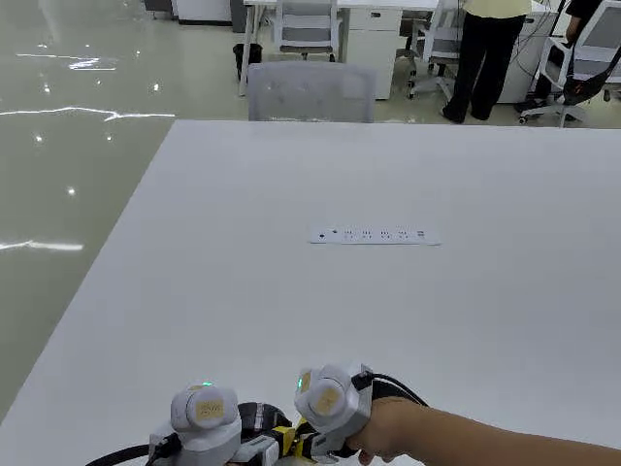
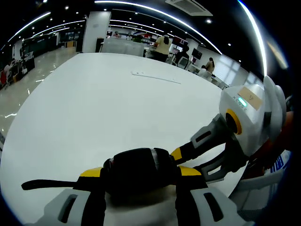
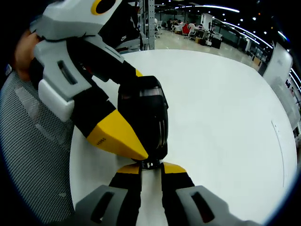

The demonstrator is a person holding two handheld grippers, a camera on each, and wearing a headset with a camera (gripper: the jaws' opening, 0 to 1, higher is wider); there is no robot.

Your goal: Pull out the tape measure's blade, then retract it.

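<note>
Workbench at the near edge of a large white rectangular table [image 1: 388, 175]. The task object, a black rounded tape measure case [image 2: 138, 162], is at the table's near edge, between the two tools and close to the person.

Left gripper [image 2: 141, 172]: grey body, yellow-tipped black jaws. In the left gripper view the jaws are set wide enough to take the case's width and press on its two sides, so the case is gripped firmly. A thin black wrist strap [image 2: 47, 184] trails from the case to the left over the table top.

Right gripper [image 3: 150, 168]: same build, held by a bare hand [image 1: 388, 429]. In the right gripper view its yellow tips are drawn almost together and pinch a small dark metal end tab [image 3: 149, 164] at the mouth of the case. The tips sit right against the case, which hangs between the other tool's jaws above them.

Background, head view: a flat white power strip [image 1: 375, 236] lies well apart, near the table's middle. A grey mesh chair back [image 1: 310, 92] stands at the far edge. A standing person in dark trousers [image 1: 488, 49] is beyond, among white desks on a glossy floor
</note>
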